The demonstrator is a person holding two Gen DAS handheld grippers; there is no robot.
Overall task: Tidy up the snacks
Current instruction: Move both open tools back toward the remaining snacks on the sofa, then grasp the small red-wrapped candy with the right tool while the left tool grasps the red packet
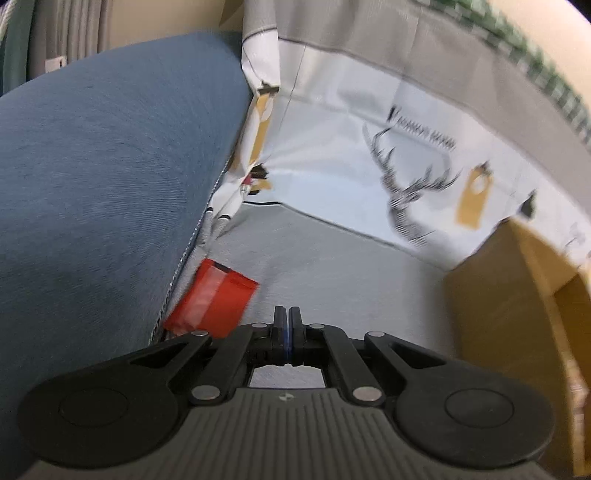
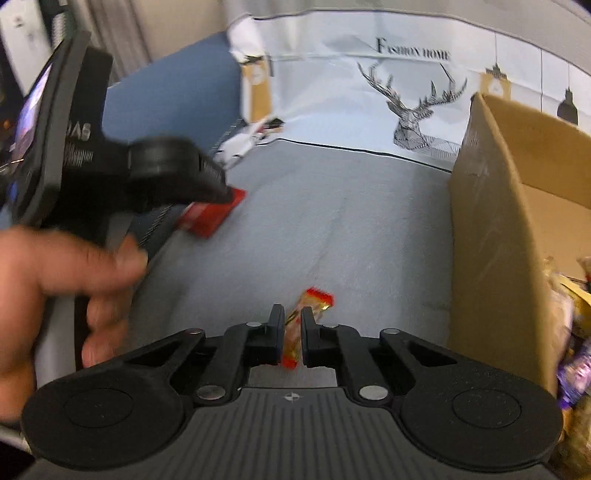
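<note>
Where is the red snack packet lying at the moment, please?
The red snack packet lies on the grey surface against the blue cushion, left of the shut left gripper in its own view.

A grey surface is covered by a cloth whose white part, printed with a deer head and the words "Fashion Home", is seen behind it. Left of the deer a blue cushion is seen, with pale curtains beyond it.
</note>
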